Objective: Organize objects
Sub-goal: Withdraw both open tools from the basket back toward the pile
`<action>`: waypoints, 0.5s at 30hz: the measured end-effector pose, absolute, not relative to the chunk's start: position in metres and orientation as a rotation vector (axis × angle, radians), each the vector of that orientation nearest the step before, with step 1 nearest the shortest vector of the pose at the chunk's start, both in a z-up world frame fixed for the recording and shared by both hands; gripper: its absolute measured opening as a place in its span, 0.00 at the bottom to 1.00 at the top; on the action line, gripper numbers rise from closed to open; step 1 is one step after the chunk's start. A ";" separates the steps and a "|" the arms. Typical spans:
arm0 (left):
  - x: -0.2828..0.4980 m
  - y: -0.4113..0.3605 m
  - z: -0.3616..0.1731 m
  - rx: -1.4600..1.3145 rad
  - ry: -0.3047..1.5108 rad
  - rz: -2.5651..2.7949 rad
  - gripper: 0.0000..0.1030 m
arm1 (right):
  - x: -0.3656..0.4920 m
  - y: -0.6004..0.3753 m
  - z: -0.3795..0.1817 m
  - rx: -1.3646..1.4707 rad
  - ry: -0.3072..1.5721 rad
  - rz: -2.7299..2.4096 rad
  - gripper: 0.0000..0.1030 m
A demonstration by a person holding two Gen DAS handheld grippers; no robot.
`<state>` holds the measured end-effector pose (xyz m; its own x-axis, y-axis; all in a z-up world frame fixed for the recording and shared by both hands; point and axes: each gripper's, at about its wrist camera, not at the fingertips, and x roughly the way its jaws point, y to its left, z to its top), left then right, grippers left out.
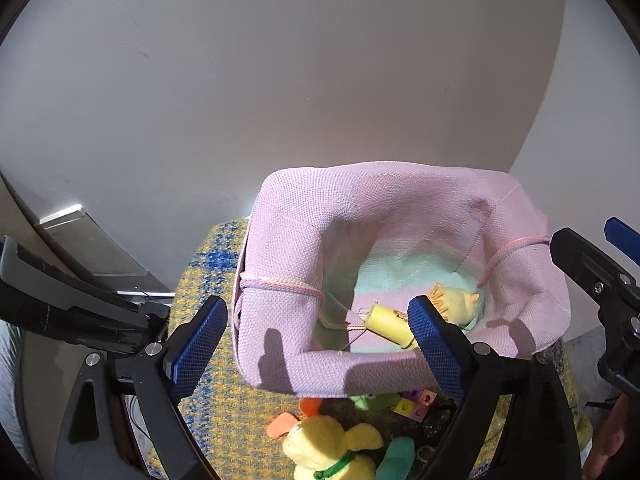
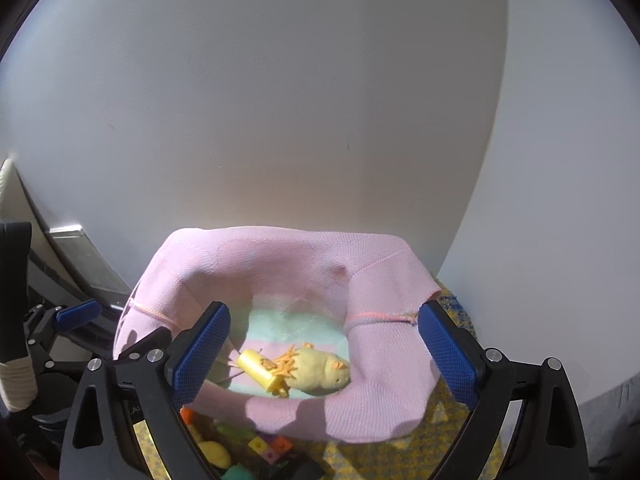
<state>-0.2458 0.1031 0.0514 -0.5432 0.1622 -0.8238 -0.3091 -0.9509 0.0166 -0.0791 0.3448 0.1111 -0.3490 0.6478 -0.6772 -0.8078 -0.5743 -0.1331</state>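
Below the left gripper (image 1: 320, 344) a soft, light plush duck (image 1: 328, 446) lies loose; pinch its body. Ahead of both wide, empty grippers, the limp pink basket (image 2: 384, 276) holds two toys: one chick (image 2: 320, 368), one yellow cylinder (image 2: 260, 372). Right gripper (image 2: 324, 354) hovers over its rim.

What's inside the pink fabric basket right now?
Inside the pink basket: a yellow cylinder toy and a yellow plush chick. The near wall hides part of the floor.
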 end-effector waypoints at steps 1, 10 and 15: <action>-0.242 0.102 0.055 -1.320 0.234 2.541 0.90 | -0.076 0.341 0.113 -0.874 0.282 2.014 0.92; -0.205 0.081 0.072 -1.265 0.221 2.596 0.93 | -0.056 0.312 0.118 -0.859 0.292 2.013 0.92; -0.186 0.075 0.073 -1.257 0.223 2.603 0.96 | -0.047 0.297 0.119 -0.856 0.291 2.012 0.92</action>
